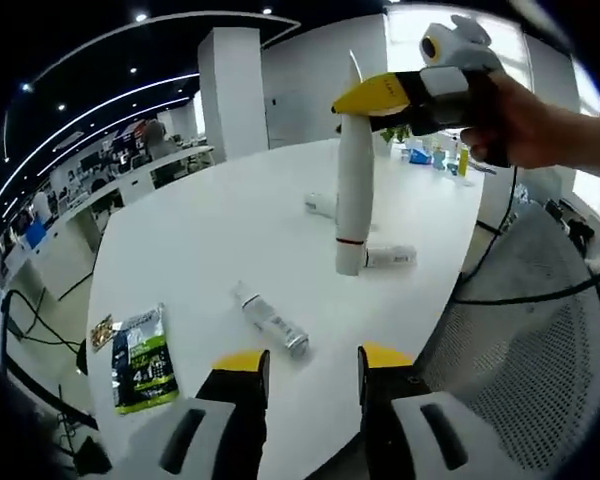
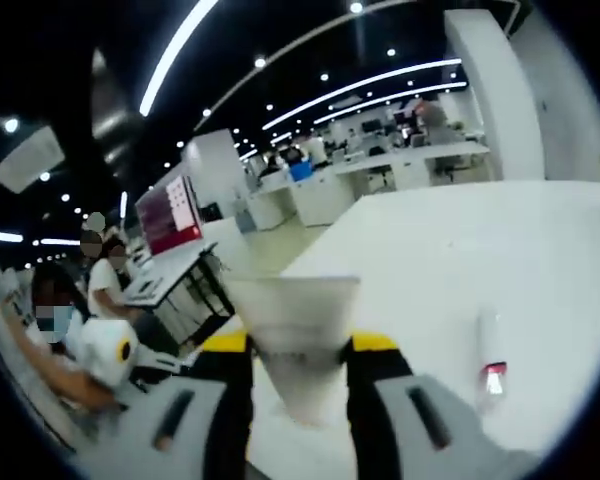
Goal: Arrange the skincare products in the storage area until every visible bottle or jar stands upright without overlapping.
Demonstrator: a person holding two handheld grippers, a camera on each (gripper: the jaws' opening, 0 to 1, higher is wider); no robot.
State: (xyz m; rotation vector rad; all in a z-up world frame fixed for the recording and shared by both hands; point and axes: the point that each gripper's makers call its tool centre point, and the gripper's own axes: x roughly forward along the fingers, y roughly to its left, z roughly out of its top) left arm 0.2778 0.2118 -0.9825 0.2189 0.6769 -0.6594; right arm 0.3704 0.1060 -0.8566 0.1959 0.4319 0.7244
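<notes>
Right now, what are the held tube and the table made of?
White tube: looks like soft matte plastic, flat crimped end between the right gripper jaws. Table: smooth white top, slight sheen, likely laminate; can't confirm.

white tube [image 1: 354, 190], red band, yellow-tipped tongs [image 1: 310, 362]

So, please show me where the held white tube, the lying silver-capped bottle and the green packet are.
white tube [image 1: 354, 195]: left gripper view, middle of its body.
silver-capped bottle [image 1: 270, 320]: left gripper view, its body.
green packet [image 1: 142, 360]: left gripper view, its front.
</notes>
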